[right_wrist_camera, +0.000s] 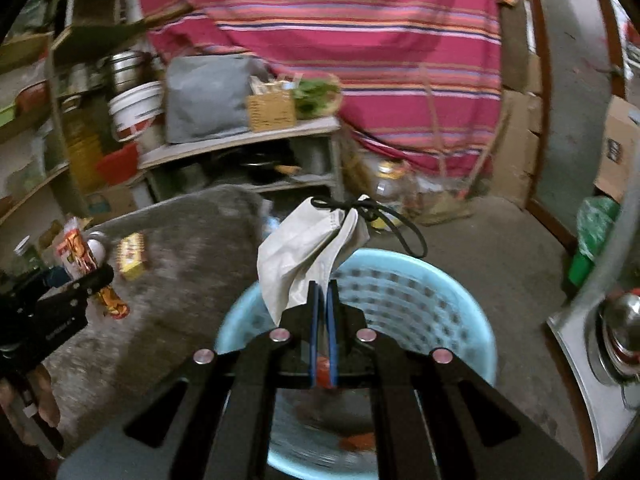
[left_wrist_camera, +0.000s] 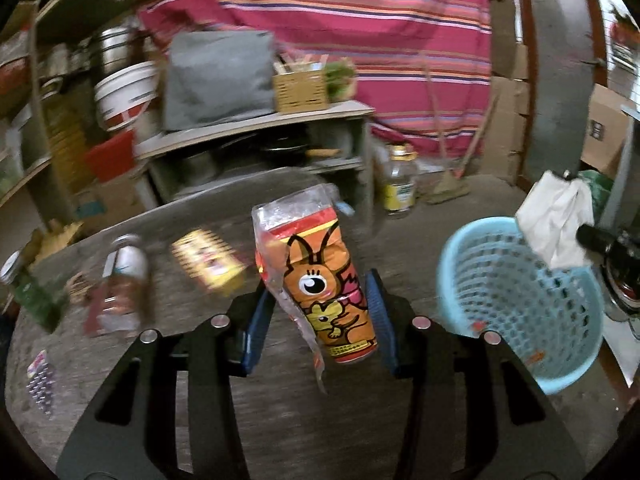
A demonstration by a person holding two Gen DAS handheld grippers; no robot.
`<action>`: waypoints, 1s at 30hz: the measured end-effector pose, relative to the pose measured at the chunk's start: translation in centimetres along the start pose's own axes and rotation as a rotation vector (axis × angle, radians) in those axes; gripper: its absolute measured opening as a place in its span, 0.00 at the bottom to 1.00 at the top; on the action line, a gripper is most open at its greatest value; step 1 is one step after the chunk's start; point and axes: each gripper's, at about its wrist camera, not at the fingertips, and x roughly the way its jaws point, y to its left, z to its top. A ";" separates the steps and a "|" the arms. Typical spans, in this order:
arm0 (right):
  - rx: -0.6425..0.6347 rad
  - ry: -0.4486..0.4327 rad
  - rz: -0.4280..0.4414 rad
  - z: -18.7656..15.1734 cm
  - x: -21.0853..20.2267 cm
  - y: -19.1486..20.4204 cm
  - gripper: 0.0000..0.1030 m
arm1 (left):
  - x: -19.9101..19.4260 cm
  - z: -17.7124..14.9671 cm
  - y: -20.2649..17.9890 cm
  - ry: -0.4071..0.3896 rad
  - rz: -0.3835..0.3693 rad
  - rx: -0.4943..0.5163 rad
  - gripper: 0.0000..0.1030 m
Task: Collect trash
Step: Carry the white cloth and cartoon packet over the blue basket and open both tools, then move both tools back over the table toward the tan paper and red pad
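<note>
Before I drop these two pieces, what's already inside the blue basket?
Inside the blue basket, only a few small orange-red scraps show low against the mesh wall and bottom. The right gripper and its white face mask cover part of the bottom, so more may lie there.

dim indoor light, motion blur, fisheye-warped dark edges
</note>
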 end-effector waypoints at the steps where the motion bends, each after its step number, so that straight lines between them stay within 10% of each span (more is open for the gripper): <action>1: 0.009 0.009 -0.026 -0.2 0.0 -1.4 0.04 | 0.3 0.1 -1.2 0.001 -0.018 0.003 0.43; 16: 0.066 0.092 -0.118 -1.1 1.6 -7.9 0.04 | 4.6 1.6 -11.9 0.032 -0.195 0.061 0.45; 21: 0.063 0.116 -0.115 -1.5 2.2 -7.8 0.04 | 3.8 1.9 -11.2 -0.011 -0.171 0.059 0.78; 30: 0.005 0.186 -0.089 -1.8 4.5 -5.0 0.06 | 0.8 1.3 -5.7 -0.056 -0.093 0.008 0.90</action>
